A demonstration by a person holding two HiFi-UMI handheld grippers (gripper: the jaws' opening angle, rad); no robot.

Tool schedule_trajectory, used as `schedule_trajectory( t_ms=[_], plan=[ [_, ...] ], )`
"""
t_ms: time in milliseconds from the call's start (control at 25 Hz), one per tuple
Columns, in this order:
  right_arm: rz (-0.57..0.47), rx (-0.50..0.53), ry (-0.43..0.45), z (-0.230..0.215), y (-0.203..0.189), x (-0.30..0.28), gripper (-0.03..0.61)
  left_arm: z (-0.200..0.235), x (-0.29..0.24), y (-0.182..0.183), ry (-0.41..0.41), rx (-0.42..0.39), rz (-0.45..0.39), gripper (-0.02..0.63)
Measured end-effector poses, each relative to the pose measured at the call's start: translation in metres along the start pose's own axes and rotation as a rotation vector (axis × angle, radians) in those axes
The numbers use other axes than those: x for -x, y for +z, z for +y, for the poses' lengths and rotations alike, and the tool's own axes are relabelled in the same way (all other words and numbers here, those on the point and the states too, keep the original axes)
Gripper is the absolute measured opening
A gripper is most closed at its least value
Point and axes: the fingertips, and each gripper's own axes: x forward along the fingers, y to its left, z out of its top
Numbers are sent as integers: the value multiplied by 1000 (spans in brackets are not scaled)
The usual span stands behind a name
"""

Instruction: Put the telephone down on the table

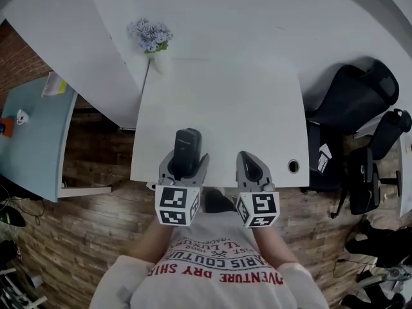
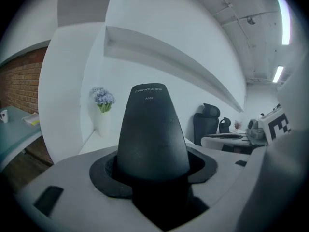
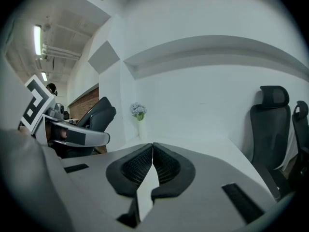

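Observation:
A black telephone handset (image 1: 187,150) stands between the jaws of my left gripper (image 1: 185,166), which is shut on it over the near edge of the white table (image 1: 219,102). In the left gripper view the telephone (image 2: 152,134) fills the middle, its narrow end pointing away toward the far wall. My right gripper (image 1: 253,170) hovers just to the right of it at the table's near edge, shut with nothing in it. In the right gripper view its pads (image 3: 166,165) meet at the tips, and the telephone (image 3: 96,114) in the left gripper shows at the left.
A white vase of pale blue flowers (image 1: 150,37) stands at the table's far left corner. A cable hole (image 1: 293,167) sits near the front right corner. Black office chairs (image 1: 354,102) stand to the right, and a light blue desk (image 1: 32,134) lies to the left.

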Motion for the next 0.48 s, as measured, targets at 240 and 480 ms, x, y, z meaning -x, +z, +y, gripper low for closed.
schedule_trajectory(
  t_ms=[240,480],
  plan=[
    [13,21,87,-36,18,-53,25,11,-52,25,87,17,12,295],
    [44,42,164,-58,20,-96,25,27,-90,18,148,75,65,296]
  ],
)
